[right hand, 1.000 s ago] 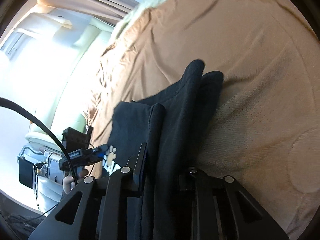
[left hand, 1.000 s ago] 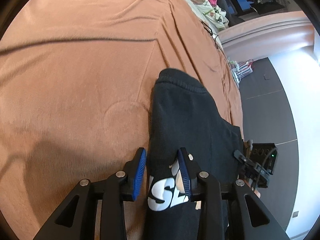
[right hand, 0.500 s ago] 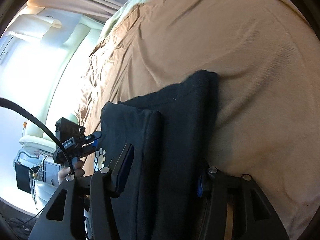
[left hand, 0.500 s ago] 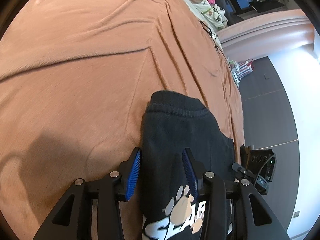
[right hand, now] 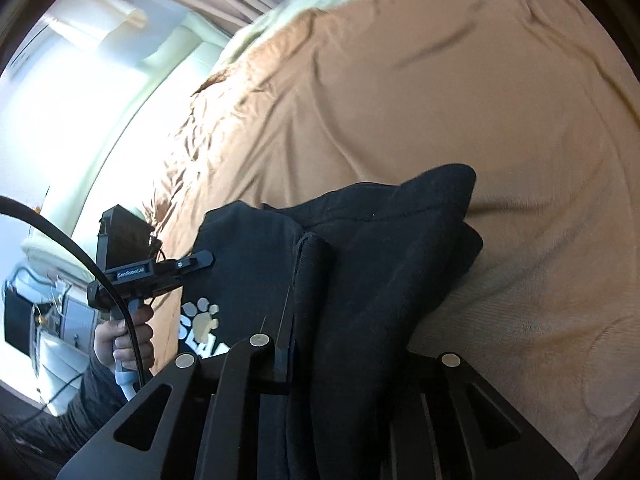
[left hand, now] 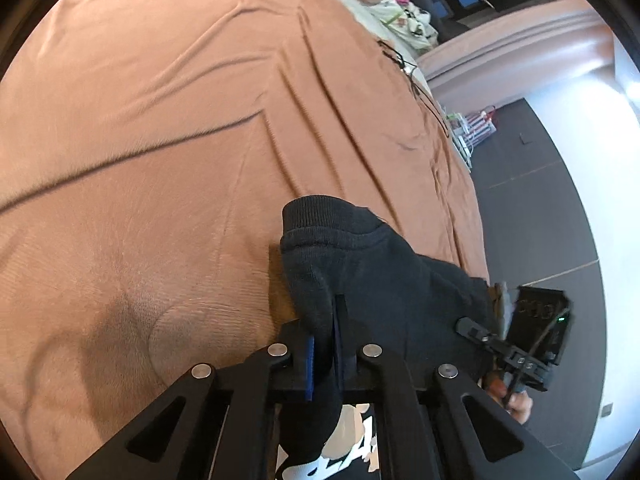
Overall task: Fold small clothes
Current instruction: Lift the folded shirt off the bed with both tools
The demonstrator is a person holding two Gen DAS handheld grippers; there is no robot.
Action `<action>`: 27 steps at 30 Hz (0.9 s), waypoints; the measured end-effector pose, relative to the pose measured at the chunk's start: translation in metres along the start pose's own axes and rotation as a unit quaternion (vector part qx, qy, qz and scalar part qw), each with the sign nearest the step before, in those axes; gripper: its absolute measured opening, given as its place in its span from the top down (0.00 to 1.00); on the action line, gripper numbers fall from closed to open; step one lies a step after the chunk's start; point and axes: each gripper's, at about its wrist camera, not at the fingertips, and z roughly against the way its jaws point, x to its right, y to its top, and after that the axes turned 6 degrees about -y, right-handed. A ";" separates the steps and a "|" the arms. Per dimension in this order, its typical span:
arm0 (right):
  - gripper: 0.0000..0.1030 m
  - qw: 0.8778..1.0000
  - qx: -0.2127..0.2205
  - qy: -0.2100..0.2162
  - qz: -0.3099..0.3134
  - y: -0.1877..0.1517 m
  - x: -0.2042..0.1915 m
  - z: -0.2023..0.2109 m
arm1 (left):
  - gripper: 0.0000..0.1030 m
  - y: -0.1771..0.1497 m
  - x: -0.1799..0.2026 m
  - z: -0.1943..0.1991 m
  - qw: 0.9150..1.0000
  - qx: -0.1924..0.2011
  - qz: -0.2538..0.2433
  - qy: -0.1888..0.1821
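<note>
A small black garment with a white and tan paw-print logo lies bunched on the brown bedspread. My left gripper is shut on a fold of its black fabric near the ribbed hem. In the right wrist view the same garment drapes over my right gripper, whose jaws are pinched on the fabric; the right finger is hidden under cloth. The left gripper also shows in the right wrist view, held by a hand.
The brown bedspread stretches far ahead and to the sides. A pile of light and pink clothes lies at the bed's far end. The bed's edge and dark floor are to the right. Pale furniture stands left.
Both grippers went from open around the garment to shut on its fabric. The garment's hem has been pulled up and bunched toward the grippers.
</note>
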 end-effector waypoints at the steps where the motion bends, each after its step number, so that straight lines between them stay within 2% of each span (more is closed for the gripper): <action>1: 0.88 1.000 0.006 -0.004 0.011 -0.001 -0.008 0.004 | 0.94 0.001 0.002 0.001 1.000 0.001 -0.002 0.000; 6: 0.88 0.998 0.025 -0.028 0.050 -0.011 -0.038 0.017 | 0.94 -0.002 0.024 0.017 0.999 0.020 -0.026 -0.006; 15: 0.89 0.994 0.069 -0.050 0.067 -0.038 -0.072 0.047 | 0.94 -0.016 0.059 0.054 0.997 0.052 -0.056 -0.020; 23: 0.89 0.989 0.101 -0.058 0.094 -0.074 -0.097 0.100 | 0.94 -0.036 0.087 0.091 0.993 0.083 -0.083 -0.033; 27: 0.89 0.983 0.133 -0.056 0.115 -0.101 -0.119 0.131 | 0.94 -0.051 0.103 0.117 0.989 0.104 -0.099 -0.041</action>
